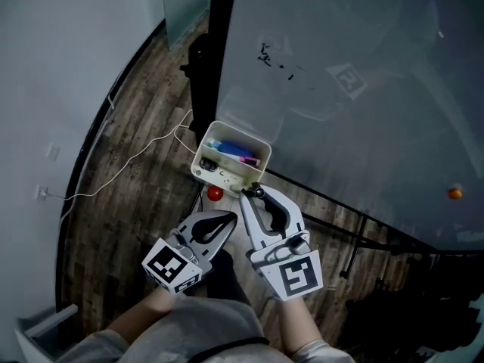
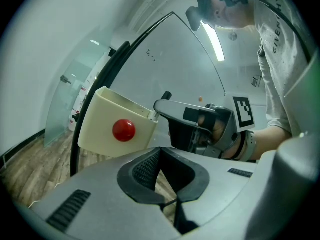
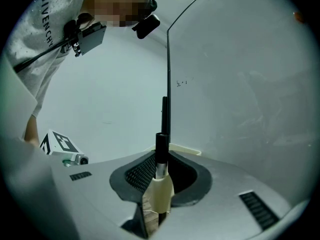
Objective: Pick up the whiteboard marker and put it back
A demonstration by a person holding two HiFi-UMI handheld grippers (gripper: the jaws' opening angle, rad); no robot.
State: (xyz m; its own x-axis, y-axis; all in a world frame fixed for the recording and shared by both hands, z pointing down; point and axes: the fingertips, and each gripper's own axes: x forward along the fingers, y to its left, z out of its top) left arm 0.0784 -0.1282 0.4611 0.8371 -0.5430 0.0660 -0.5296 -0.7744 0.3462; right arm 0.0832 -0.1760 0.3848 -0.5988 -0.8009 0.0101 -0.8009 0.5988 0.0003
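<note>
The whiteboard marker [image 3: 160, 176], with a pale body and a black cap, stands upright between the jaws of my right gripper [image 3: 159, 184], which is shut on it. In the head view the right gripper [image 1: 254, 196] holds the marker's black end [image 1: 259, 192] at the near edge of the cream tray [image 1: 200, 156] fixed to the whiteboard [image 1: 363, 89]. In the tray lie blue and pink items [image 1: 236, 151]. My left gripper [image 1: 231, 217] is just below the tray, its jaws closed on nothing. The left gripper view shows the tray's side [image 2: 97, 134] and a red knob [image 2: 124, 130].
A black stand post [image 1: 203, 89] runs beside the whiteboard, with black legs [image 1: 355, 237] below. A white cable [image 1: 128, 165] trails over the wooden floor. A white box [image 1: 38, 335] sits at the bottom left. An orange magnet [image 1: 454, 193] is on the board.
</note>
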